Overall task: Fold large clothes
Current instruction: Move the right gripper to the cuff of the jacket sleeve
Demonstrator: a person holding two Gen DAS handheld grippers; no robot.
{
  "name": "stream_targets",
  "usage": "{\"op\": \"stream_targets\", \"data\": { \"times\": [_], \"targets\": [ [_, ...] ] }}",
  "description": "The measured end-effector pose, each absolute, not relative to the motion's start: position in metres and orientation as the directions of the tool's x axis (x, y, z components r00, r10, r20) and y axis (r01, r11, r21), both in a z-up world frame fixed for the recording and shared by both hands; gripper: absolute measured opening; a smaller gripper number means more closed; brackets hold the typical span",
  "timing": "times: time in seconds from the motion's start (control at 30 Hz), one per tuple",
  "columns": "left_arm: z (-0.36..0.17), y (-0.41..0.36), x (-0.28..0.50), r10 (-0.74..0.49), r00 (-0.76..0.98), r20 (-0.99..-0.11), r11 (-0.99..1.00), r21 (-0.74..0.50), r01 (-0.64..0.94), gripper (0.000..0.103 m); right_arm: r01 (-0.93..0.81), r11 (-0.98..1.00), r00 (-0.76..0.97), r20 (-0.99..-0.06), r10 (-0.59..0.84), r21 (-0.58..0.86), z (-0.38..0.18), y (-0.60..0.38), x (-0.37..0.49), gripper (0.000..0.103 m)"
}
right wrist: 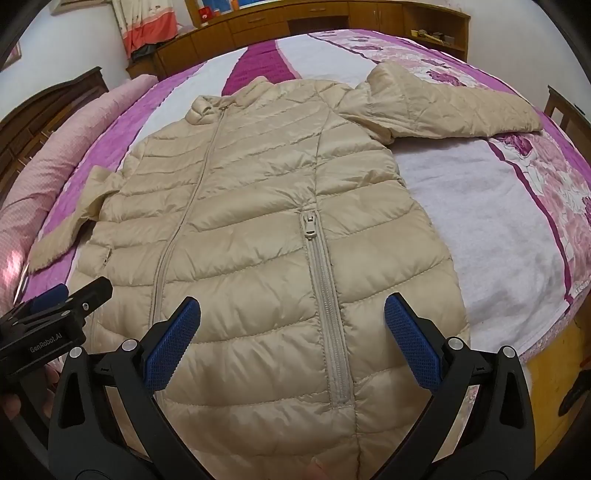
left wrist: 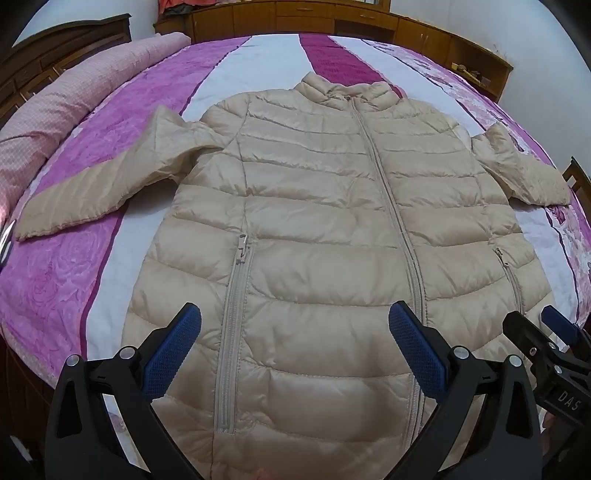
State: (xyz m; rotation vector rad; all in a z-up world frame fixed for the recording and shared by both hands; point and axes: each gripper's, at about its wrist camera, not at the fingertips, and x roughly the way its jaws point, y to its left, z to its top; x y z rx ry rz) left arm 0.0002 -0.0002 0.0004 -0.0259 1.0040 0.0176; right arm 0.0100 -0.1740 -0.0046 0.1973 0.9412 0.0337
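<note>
On the far left we see a long pink bolster lying along the edge of the bed, with a dark wooden headboard behind it. The bed is covered by a spread striped in pink, white and deep magenta.

Next comes the jacket's left-lying sleeve, stretched out flat over the pink stripe and angled down toward the bed's edge. The beige quilted jacket itself lies face up in the middle of the bed, collar away from us, hem toward us, its main zip closed up to the collar. A zipped pocket sits on each side of the front.

Our left hand-held gripper hovers above the lower front of the jacket, its blue-padded fingers spread wide with nothing between them. Just beside it, our right hand-held gripper hangs over the other half of the hem, likewise wide apart and holding nothing, the pocket zip showing in the gap.

Further right, the other sleeve lies spread outward across the flowered part of the spread. Behind the bed runs a light wooden cabinet.
</note>
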Motion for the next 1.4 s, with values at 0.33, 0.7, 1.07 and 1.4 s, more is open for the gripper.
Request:
{"op": "stream_targets", "data": {
  "times": [0.33, 0.7, 1.07, 1.4],
  "targets": [
    [0.010, -0.003, -0.001, 0.006, 0.543, -0.840, 1.000, -0.005, -0.018, 0.098, 0.061, 0.978, 0.605, -0.787, 0.123, 0.200, 0.002, -0.187, 0.011, 0.099],
    [0.021, -0.013, 0.025, -0.015, 0.539, -0.842, 1.000, -0.024, -0.010, 0.098, 0.134, 0.975, 0.664, -0.746, 0.045, 0.178, 0.044, -0.287, 0.018, 0.099],
    [0.025, -0.031, 0.052, 0.012, 0.538, -0.843, 1.000, -0.004, -0.028, 0.098, 0.283, 0.942, 0.709, -0.701, -0.080, 0.179, 0.059, -0.425, 0.048, 0.099],
    [-0.009, -0.073, 0.065, 0.005, 0.452, -0.892, 1.000, 0.017, 0.023, 0.098, 0.365, 0.906, 0.710, -0.694, -0.122, 0.213, 0.041, -0.520, 0.115, 0.099]
  ]
}}
